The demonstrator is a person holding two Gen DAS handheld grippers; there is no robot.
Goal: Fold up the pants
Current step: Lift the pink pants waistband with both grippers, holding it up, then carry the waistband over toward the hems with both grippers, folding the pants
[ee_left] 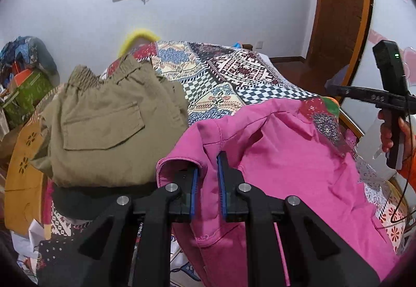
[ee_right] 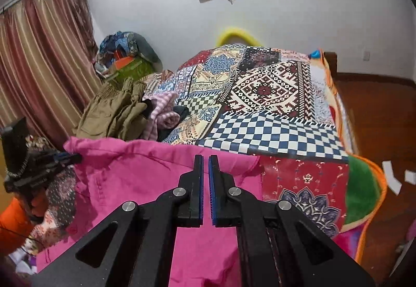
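Pink pants (ee_left: 280, 157) lie spread on the near part of the patchwork bed cover (ee_left: 234, 76). My left gripper (ee_left: 208, 157) is shut on a fold at the pants' left edge, with pink cloth between the blue pads. In the right wrist view the pink pants (ee_right: 145, 177) fill the foreground. My right gripper (ee_right: 206, 157) hovers over their far edge with its jaws almost closed and nothing between them. The left gripper also shows in the right wrist view (ee_right: 75, 157) at the pants' left corner. The right gripper's body (ee_left: 390, 99) shows at the right of the left wrist view.
Folded khaki pants (ee_left: 109, 128) lie on a pile at the left of the bed, also in the right wrist view (ee_right: 114, 115), beside a striped pink cloth (ee_right: 163, 115). Bags (ee_right: 127, 58) stand by the curtain (ee_right: 39, 66). Wooden floor (ee_right: 377, 110) lies to the right.
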